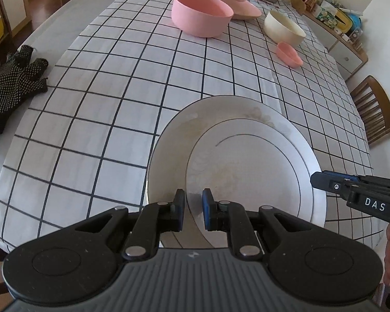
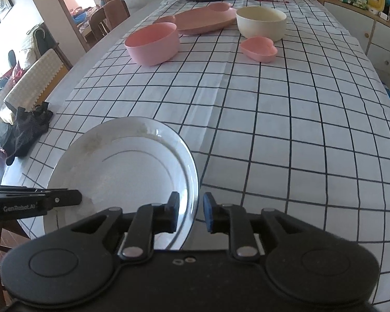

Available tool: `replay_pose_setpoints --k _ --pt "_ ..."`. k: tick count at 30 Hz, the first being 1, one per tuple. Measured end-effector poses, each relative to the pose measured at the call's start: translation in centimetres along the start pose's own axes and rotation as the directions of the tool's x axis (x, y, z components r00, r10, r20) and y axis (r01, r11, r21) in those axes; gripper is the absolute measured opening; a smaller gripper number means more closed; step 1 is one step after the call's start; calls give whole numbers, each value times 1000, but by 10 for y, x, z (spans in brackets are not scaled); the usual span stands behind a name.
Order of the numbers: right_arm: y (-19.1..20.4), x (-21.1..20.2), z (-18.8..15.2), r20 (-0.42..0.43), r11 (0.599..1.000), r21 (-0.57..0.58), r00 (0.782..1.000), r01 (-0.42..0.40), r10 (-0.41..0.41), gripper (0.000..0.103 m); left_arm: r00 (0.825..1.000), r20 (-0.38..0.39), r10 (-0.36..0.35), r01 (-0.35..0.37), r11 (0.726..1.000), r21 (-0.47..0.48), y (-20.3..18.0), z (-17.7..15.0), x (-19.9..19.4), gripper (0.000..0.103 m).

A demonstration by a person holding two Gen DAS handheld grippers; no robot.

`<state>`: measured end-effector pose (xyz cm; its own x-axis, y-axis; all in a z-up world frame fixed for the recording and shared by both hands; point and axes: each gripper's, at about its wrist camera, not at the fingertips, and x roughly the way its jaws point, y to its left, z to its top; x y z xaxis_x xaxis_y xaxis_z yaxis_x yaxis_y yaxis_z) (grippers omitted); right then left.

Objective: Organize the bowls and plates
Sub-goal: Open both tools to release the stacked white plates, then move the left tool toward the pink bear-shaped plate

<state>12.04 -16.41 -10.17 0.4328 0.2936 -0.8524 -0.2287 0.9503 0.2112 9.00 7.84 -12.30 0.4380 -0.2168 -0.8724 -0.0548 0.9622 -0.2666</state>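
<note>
So far only two glossy white ceramic plates (image 1: 247, 156) sit stacked at the near table edge. The left gripper (image 1: 193, 209) pinches the upper plate's rim; the right gripper (image 2: 191, 214) straddles the rim, loosened. The matte pink bowl (image 2: 153, 44), cream bowl (image 2: 261, 22) and heart-shaped pink dish (image 2: 258, 49) remain scattered on the checked cloth (image 2: 273, 130).

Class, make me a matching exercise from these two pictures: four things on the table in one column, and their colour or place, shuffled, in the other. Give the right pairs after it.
Things:
1. large round bowl
2. deep bowl
3. glove
4. plate

Descriptions:
A. black, at the tablecloth's left edge
B. white, nearest the grippers
C. pink, on the far left of the dishes
D. cream, beside the small heart-shaped dish

Pairs: 1-C, 2-D, 3-A, 4-B
</note>
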Motion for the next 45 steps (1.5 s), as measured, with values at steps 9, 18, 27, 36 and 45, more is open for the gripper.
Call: replay_pose_setpoints --k 9,18,27,36,45 --pt "2 -14 4 31 1000 -26 1000 7 -6 33 999 35 -5 4 1000 20 -5 -1 -16 14" --pt "8 -39 9 81 998 -55 997 -5 10 46 991 136 11 -29 991 132 -35 1 -45 14" --pt "15 -63 13 136 997 -80 990 -14 25 58 982 190 -12 -20 986 166 -56 7 -65 15" --pt "19 -82 27 197 994 -111 980 -18 40 70 965 253 -68 22 983 182 -70 19 -81 37" --pt "9 -94 55 274 993 -115 961 -16 47 93 936 347 -53 -21 978 208 -84 44 -89 70"
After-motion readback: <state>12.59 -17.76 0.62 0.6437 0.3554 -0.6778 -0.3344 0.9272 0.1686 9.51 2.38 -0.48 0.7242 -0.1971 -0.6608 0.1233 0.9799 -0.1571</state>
